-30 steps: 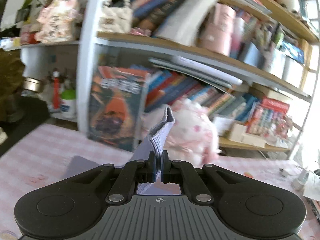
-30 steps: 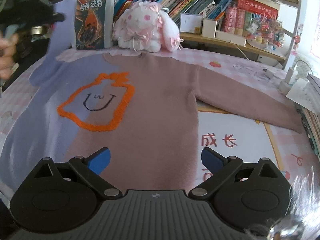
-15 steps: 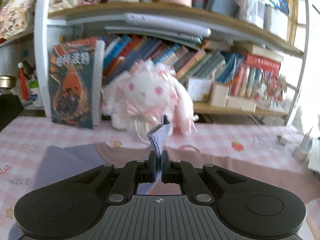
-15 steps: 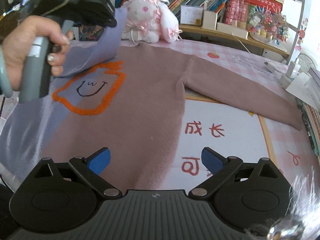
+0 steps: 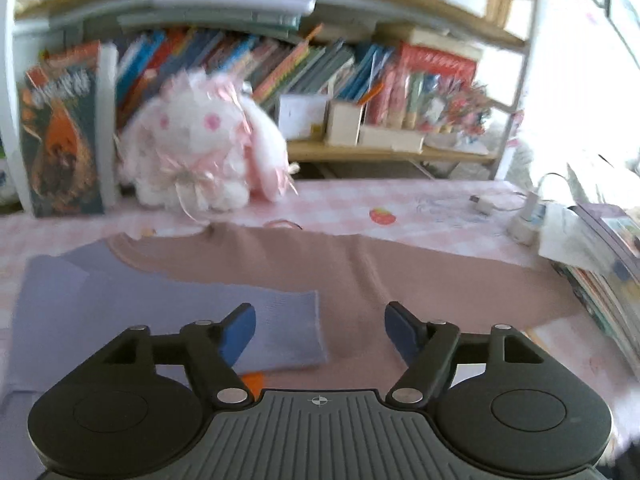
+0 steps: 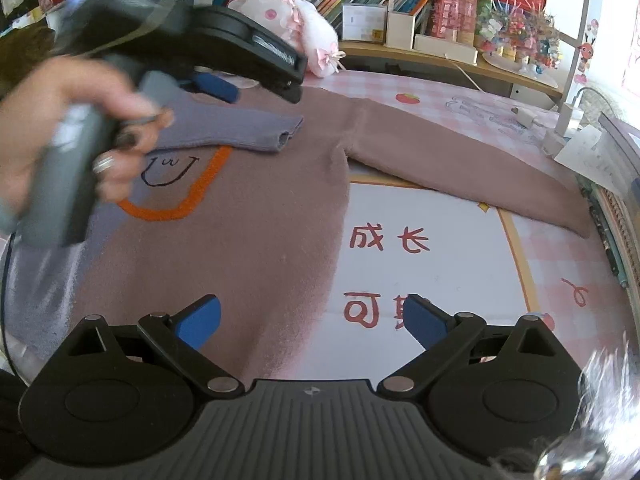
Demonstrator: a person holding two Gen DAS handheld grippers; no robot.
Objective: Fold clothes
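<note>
Left wrist view: left gripper [image 5: 318, 330] jaws opening, lilac sleeve [image 5: 192, 312] released across sweater [image 6: 256, 240]; right gripper [image 6: 310, 320] wide, empty. Pink sleeve [image 6: 460, 156] judged next.

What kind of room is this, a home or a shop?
Probably a home, perhaps a bedroom or study: a crowded bookshelf, a plush rabbit before it, and a sweater spread on a pink checked cloth.

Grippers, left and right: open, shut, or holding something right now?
Left gripper: jaws opening, nothing clamped; the lilac sleeve lies flat on the sweater beneath it.
Right gripper: open, empty, above the sweater's hem.
</note>
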